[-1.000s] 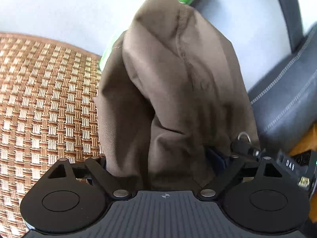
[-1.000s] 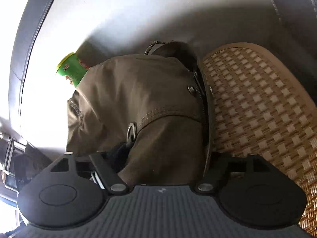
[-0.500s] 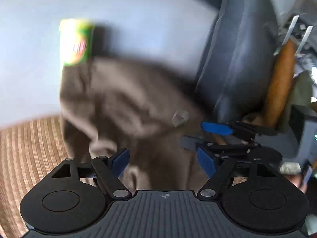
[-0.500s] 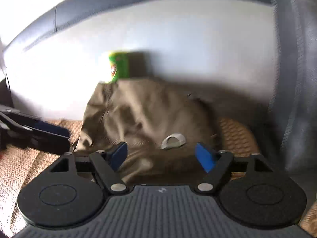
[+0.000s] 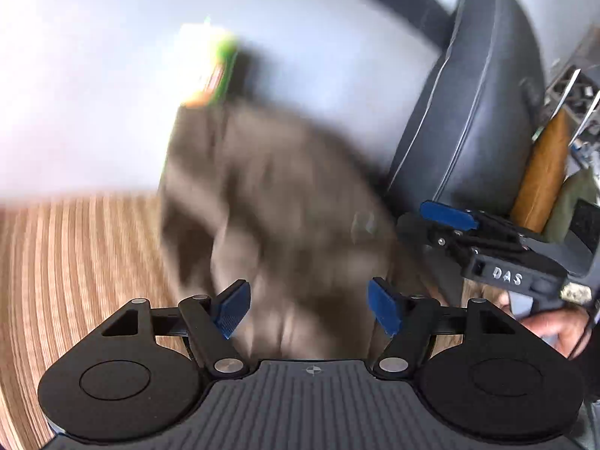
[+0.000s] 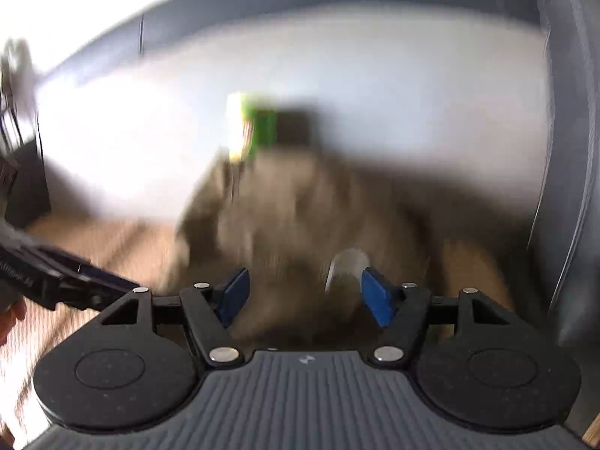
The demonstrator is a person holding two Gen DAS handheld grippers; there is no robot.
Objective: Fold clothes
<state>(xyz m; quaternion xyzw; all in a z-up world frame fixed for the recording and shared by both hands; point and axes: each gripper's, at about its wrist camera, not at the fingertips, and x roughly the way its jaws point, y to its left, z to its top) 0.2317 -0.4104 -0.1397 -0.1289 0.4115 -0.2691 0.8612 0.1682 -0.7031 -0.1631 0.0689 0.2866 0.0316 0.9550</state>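
A brown garment point(image 5: 285, 202) lies heaped on the woven mat point(image 5: 75, 262), blurred by motion; it also shows in the right wrist view point(image 6: 300, 232), with a metal ring point(image 6: 347, 262) on it. My left gripper point(image 5: 309, 309) is open and empty, just in front of the heap. My right gripper point(image 6: 303, 296) is open and empty, also just short of the garment. The right gripper also shows in the left wrist view point(image 5: 446, 221), at the right. The left gripper shows in the right wrist view point(image 6: 75, 281), at the left.
A green can point(image 5: 217, 71) stands behind the garment against the light sofa back point(image 5: 93, 93); it also shows in the right wrist view point(image 6: 255, 131). A dark leather armrest point(image 5: 476, 112) rises at the right. Clutter point(image 5: 543, 172) sits beyond it.
Both grippers let go of the brown garment and opened. Both have pulled back from it, and the garment now lies heaped on the mat.
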